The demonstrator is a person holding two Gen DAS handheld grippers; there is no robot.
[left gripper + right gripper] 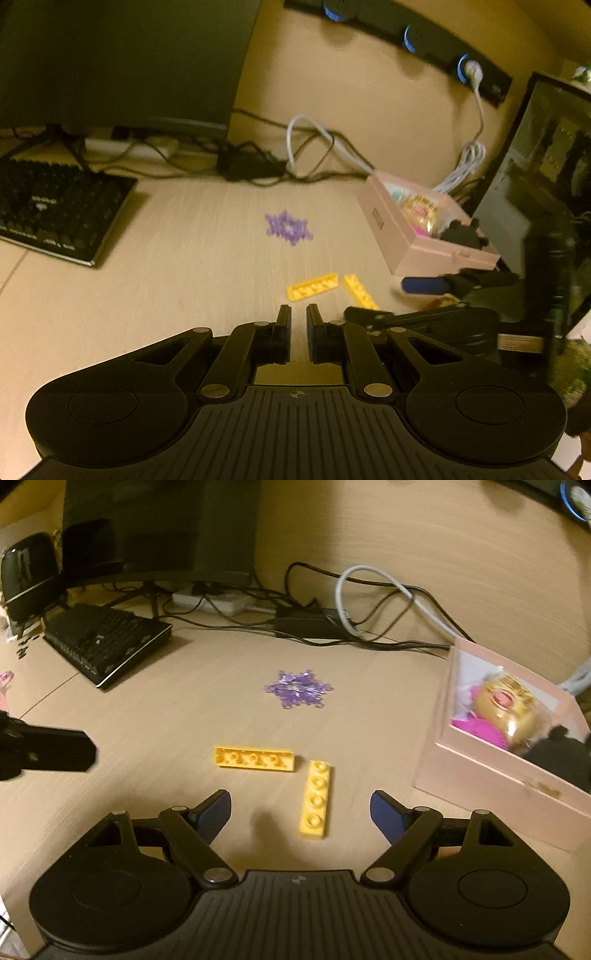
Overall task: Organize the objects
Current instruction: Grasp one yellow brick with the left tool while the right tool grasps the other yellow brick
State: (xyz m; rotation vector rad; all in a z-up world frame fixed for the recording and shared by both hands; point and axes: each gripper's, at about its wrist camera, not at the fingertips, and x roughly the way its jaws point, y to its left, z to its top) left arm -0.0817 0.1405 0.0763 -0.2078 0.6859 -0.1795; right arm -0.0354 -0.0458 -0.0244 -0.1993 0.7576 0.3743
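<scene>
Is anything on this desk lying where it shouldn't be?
Three small toys lie loose on the desk while the pink box beside them already holds others: a purple snowflake and two yellow bricks, one flipped underside up, the other stud side up, at a right angle. Nothing looks spilled or broken.

- Two yellow building bricks on the desk (147,709), just apart at near centre: one studs-down brick (255,758) lying crosswise, one studs-up brick (315,799) lying lengthwise to its right.
- One purple snowflake (298,688), farther back.
- One pink box (480,775) at the right, holding one gold ball (508,709) plus other toys too blurred to count.
- One black keyboard (107,642), far left.
- One dark monitor (159,528) behind it.
- Two claws: left claw (298,317), right claw (301,808).
</scene>
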